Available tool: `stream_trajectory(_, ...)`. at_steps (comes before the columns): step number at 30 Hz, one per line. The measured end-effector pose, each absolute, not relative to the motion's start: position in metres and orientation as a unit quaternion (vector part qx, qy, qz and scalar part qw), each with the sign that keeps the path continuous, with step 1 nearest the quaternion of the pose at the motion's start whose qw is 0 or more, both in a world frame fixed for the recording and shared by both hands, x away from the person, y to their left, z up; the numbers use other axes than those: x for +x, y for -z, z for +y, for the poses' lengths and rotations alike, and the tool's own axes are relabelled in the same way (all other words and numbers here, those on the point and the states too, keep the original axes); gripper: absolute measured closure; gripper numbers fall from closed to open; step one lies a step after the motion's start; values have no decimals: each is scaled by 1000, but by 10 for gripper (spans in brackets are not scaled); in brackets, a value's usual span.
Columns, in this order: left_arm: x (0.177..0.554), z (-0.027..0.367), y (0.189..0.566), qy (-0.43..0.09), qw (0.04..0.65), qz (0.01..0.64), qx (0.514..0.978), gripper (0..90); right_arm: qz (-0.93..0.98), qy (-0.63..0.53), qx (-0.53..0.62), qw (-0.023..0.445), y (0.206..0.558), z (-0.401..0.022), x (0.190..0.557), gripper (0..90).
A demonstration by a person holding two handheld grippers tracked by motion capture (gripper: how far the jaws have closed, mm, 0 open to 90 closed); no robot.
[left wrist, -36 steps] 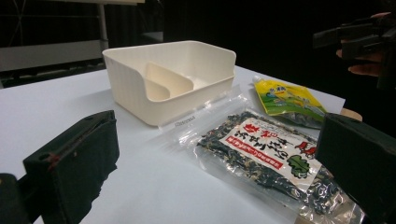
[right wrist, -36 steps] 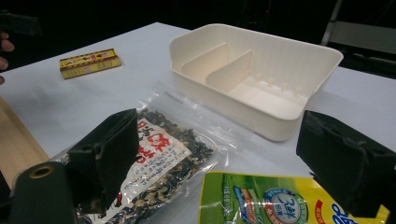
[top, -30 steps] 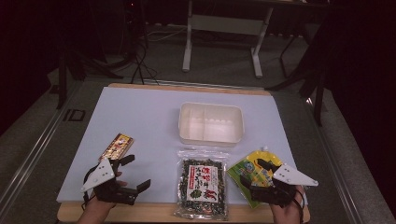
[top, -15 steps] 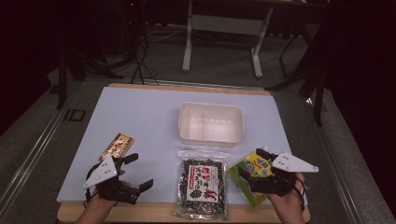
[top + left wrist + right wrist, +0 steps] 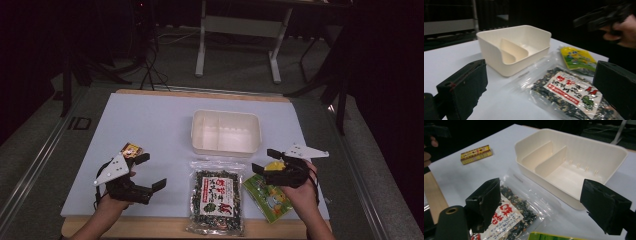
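Right gripper (image 5: 264, 160) raised above the yellow-green plastic snack pouch (image 5: 267, 196) at the table's near right edge, jaws spread wide with nothing between, having just been closing slightly. Left gripper (image 5: 151, 171) likewise agape and empty, just beside the small yellow-and-red flat packet (image 5: 132, 149). Between them, the clear bag of dark seaweed mix (image 5: 216, 197), lying before the cream divided plastic tray (image 5: 226, 132).

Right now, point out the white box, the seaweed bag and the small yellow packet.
white box (image 5: 226, 145), high view, on its near wall.
seaweed bag (image 5: 216, 195), high view, on the printed label.
yellow packet (image 5: 476, 154), right gripper view, on the middle of its top face.
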State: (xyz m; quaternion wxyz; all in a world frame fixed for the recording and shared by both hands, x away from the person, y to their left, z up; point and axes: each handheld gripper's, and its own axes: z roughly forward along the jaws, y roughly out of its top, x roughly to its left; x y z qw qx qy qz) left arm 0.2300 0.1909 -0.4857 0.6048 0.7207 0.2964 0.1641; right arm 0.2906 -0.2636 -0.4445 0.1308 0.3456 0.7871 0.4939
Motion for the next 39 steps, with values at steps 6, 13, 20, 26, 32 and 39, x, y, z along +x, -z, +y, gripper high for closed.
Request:
stream_trajectory(6, 227, 189, 493, -148, 607, 287, 726, 0, 806, -469, 345, 103, 466, -258, 311, 276)
stream_trajectory(13, 227, 188, 495, -146, 606, 290, 726, 0, 822, -438, 357, 72, 488, -255, 330, 331)
stream_trajectory(20, 226, 186, 498, -141, 603, 284, 732, 0, 834, -407, 368, 50, 507, -254, 346, 343)
stream_trajectory(26, 226, 184, 499, -139, 603, 282, 733, 0, 838, -391, 380, 28, 520, -253, 360, 343)
stream_trajectory(32, 226, 183, 500, -142, 600, 279, 736, 0, 844, -383, 376, 4, 529, -249, 369, 344)
stream_trajectory(39, 227, 183, 501, -141, 598, 280, 738, 0, 842, -391, 370, -39, 536, -247, 378, 418)
